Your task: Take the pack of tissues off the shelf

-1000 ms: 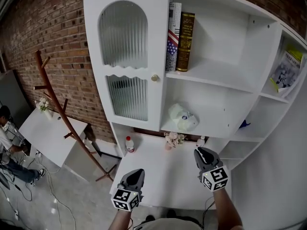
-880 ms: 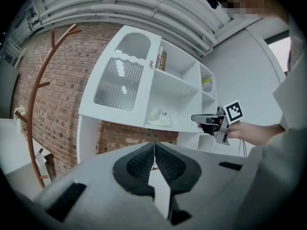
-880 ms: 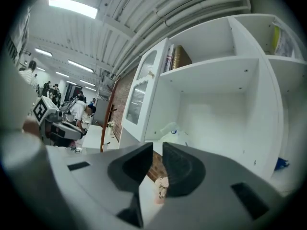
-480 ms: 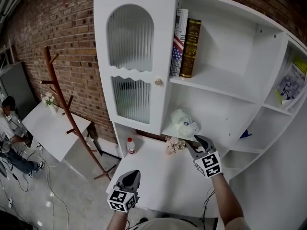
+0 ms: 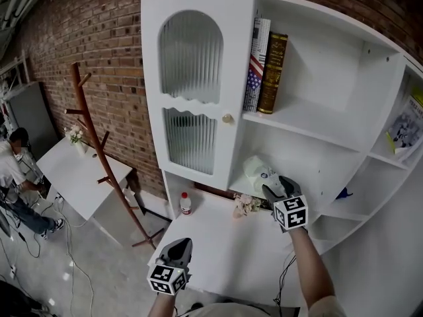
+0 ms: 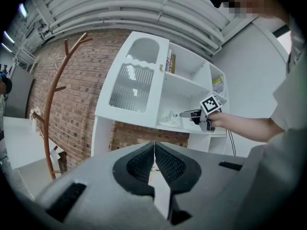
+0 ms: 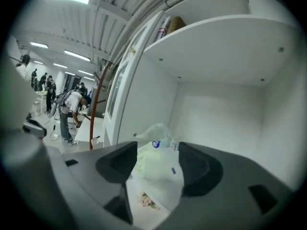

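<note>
The pack of tissues (image 5: 255,170), a soft pale bag with a blue mark, lies on the middle shelf (image 5: 317,157) of the white cabinet. My right gripper (image 5: 269,189) reaches up to it. In the right gripper view its jaws are opening, and the pack (image 7: 154,150) lies just ahead in the gap between the pads (image 7: 123,161), which do not press on it. My left gripper (image 5: 180,245) hangs low over the desk (image 5: 225,256), shut and empty (image 6: 154,150). The left gripper view shows the right gripper (image 6: 184,114) beside the pack (image 6: 171,118).
Two books (image 5: 266,65) stand on the upper shelf. A ribbed-glass door (image 5: 192,98) closes the cabinet's left side. On the desk are a red-capped bottle (image 5: 186,205) and small flowers (image 5: 244,205). A wooden coat rack (image 5: 99,144), a white table (image 5: 73,177) and a person (image 5: 12,170) are at left.
My right gripper has risen from above the desk to the middle shelf and its jaws have come apart around the tissue pack. The left gripper has stayed low and shut.
</note>
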Action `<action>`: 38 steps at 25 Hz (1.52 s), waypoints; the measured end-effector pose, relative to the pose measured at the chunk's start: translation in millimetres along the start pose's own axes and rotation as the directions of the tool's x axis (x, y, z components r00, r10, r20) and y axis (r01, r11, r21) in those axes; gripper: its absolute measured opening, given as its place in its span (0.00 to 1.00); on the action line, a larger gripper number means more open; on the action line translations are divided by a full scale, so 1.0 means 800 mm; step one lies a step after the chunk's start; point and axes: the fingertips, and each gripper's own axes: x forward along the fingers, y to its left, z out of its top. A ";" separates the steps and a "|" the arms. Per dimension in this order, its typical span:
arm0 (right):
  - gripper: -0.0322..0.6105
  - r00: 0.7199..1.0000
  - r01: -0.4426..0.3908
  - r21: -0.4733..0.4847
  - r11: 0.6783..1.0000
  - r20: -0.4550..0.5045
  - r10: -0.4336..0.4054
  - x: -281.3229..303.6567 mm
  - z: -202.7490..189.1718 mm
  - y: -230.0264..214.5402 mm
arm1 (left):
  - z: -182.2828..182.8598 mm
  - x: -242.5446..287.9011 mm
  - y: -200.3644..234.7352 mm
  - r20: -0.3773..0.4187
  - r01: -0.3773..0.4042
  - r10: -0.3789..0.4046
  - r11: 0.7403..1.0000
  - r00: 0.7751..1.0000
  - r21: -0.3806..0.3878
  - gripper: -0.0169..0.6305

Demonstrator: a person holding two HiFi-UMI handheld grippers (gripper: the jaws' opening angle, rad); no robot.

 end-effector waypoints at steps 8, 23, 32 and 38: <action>0.51 0.990 0.003 0.058 0.998 -0.142 0.006 0.027 -0.037 -0.024 | -0.006 0.002 -0.001 -0.013 -0.009 0.009 1.000 1.000 -0.007 0.07; 0.27 0.955 -0.037 -0.026 0.999 -0.296 0.027 0.041 -0.082 -0.015 | -0.004 0.016 -0.004 -0.007 0.002 -0.002 1.000 1.000 0.004 0.07; 0.15 0.969 -0.002 0.048 0.999 -0.248 0.013 0.023 -0.076 -0.026 | -0.001 0.023 -0.005 -0.007 0.015 -0.015 1.000 1.000 0.012 0.07; 0.14 0.975 0.001 0.080 0.997 -0.220 0.017 0.004 -0.070 -0.023 | -0.003 0.028 -0.012 -0.018 0.039 -0.039 0.999 0.999 0.015 0.07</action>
